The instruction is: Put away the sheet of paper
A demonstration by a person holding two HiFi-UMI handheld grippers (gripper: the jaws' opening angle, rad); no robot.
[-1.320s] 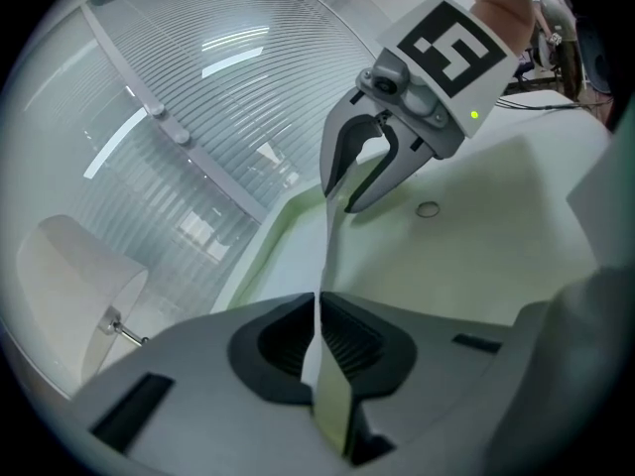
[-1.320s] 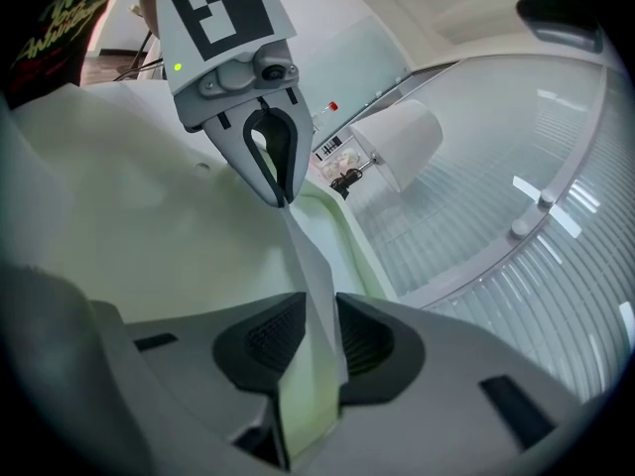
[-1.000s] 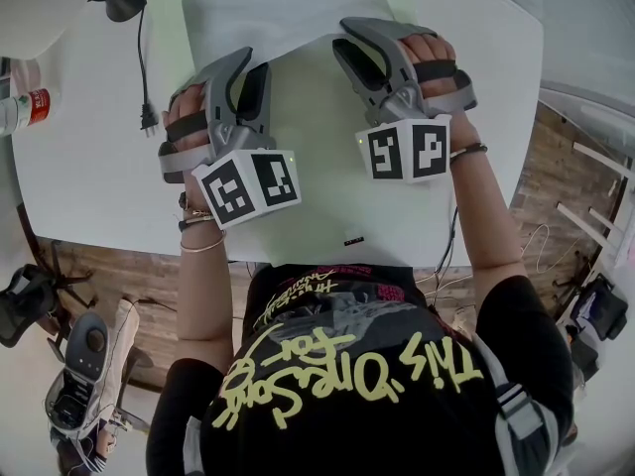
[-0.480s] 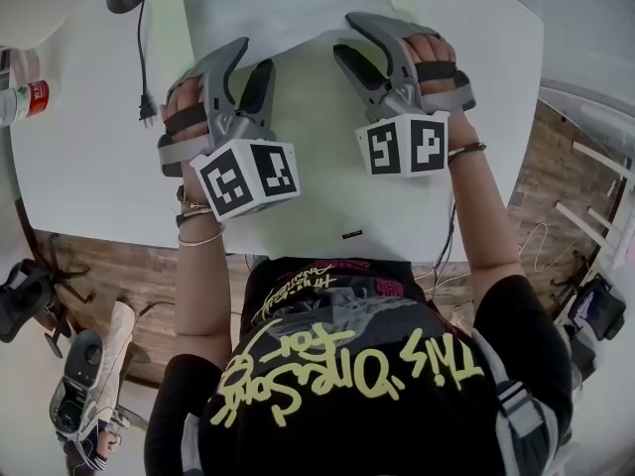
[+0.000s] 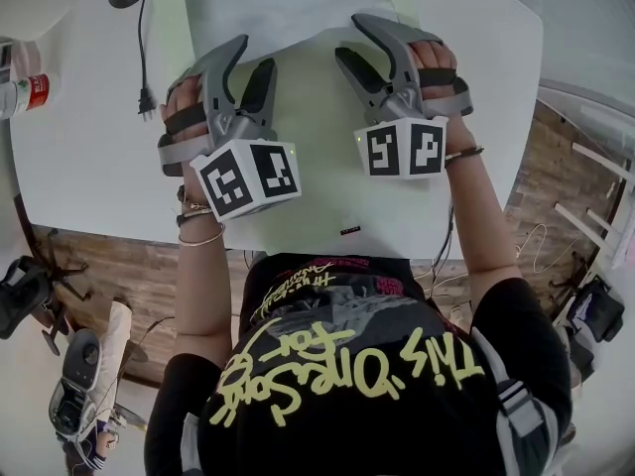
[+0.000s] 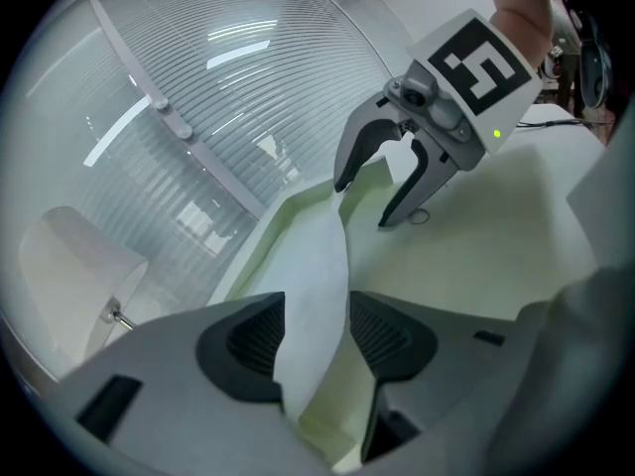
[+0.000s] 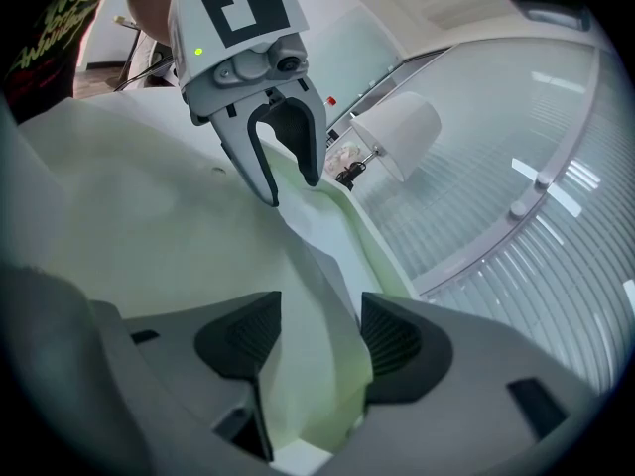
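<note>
Left gripper and right gripper: jaws of both are opening, already wide. The near edge of the sheet of paper runs between each pair, and the pads do not press it. The sheet lies on the white table, toward 12 o'clock from the grippers.

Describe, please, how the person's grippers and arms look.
The left gripper and right gripper are grey, with curved jaws, now opening with paper between them, dark ribbed pads, black straps and a white cube of black square markers. Bracelets ring the left wrist; the short-sleeved T-shirt is black with yellow lettering.
</note>
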